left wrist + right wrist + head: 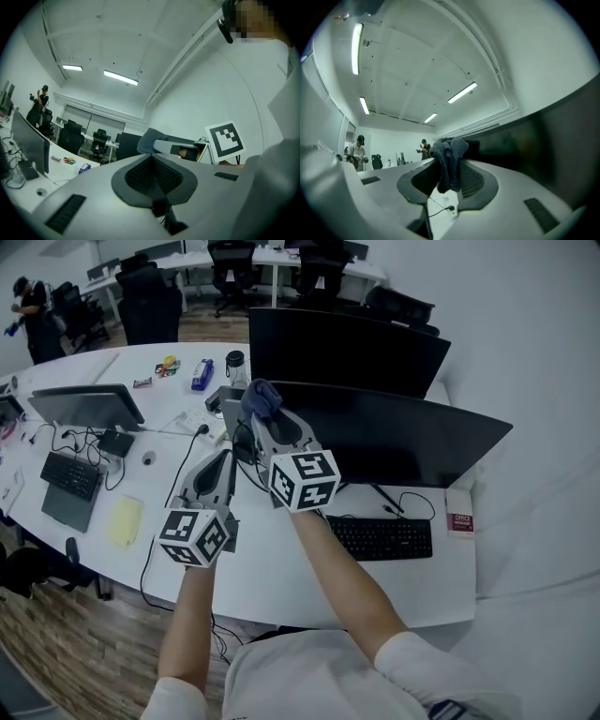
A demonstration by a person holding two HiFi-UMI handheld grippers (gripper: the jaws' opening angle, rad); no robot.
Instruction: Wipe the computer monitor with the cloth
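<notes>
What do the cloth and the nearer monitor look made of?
The cloth looks like soft dark blue-grey fabric, perhaps microfibre: matte, bunched, drooping in folds. The nearer monitor looks like a dark matte panel in a thin black frame, probably plastic: only faint diffuse sheen.

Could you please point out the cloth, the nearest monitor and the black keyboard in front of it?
cloth (pixel 447 161), right gripper view, the bunched middle between the jaws.
monitor (pixel 403 437), head view, centre of its dark screen.
keyboard (pixel 382 537), head view, middle of its keys.
</notes>
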